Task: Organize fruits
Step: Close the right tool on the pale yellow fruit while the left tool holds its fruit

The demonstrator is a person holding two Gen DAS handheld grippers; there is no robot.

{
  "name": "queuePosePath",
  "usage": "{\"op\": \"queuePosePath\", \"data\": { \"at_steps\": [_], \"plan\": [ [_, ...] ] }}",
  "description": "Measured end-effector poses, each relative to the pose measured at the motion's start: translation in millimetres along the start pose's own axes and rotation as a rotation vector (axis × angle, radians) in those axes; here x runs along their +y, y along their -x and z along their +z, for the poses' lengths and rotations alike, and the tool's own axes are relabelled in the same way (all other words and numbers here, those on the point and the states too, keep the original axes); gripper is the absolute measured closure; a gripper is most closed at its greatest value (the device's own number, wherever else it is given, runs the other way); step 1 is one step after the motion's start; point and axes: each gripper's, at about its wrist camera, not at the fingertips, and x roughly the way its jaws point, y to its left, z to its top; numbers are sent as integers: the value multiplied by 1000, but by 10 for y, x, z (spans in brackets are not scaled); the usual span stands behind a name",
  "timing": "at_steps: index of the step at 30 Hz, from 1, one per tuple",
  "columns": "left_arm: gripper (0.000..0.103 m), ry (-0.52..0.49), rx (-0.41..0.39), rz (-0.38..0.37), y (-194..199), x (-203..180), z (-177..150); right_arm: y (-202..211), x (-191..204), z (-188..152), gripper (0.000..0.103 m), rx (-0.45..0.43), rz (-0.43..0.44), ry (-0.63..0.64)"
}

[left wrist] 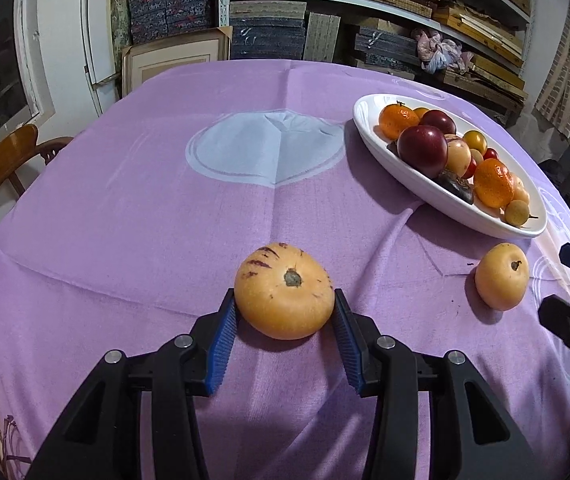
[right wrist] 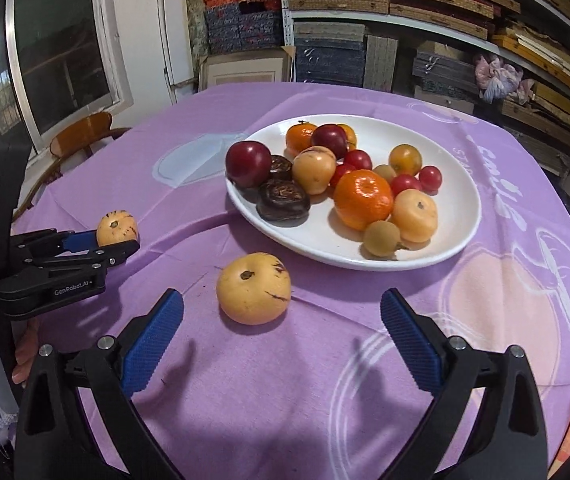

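The left gripper (left wrist: 285,312) has its blue ribbed pads closed against both flanks of a squat, pale-orange round fruit with purple streaks (left wrist: 284,292), which sits on the purple tablecloth (left wrist: 145,200). The fruit's stem end faces up and slightly toward the camera, and its broad axis runs across from pad to pad. The right gripper (right wrist: 283,320) stands wide open with nothing between its pads. Just ahead of it, nearer its left pad, lies a second pale-orange round fruit (right wrist: 253,288), stem scar tilted up and to the left. Beyond that sits a white oval ceramic dish (right wrist: 457,216), its long axis running diagonally, piled with mixed fruits.
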Motion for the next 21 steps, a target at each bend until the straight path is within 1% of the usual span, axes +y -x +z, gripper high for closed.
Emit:
{"op": "queuePosePath", "data": {
  "at_steps": [1,3,4,8,10,15,19,21],
  "plan": [
    [56,2,0,-2,-4,2,-4,-44,48,18,21,13,-5,12],
    [56,3,0,-2,-10,8,-8,-155,109,40,34,56,3,9],
    [56,3,0,-2,-7,3,-7,-217,126,59,37,68,2,5],
    [56,3,0,-3,-7,2,-7,-301,205,55,38,81,-18,13],
    [56,3,0,-3,-11,5,-8,-341,250,42,47,93,-20,21],
    [56,5,0,-4,-11,4,-2,-445,279,54,49,108,-26,22],
    [56,5,0,-4,-16,9,-3,-488,249,52,56,117,-30,18],
    [56,5,0,-5,-12,6,-2,-491,222,49,57,115,-20,13]
  ]
}}
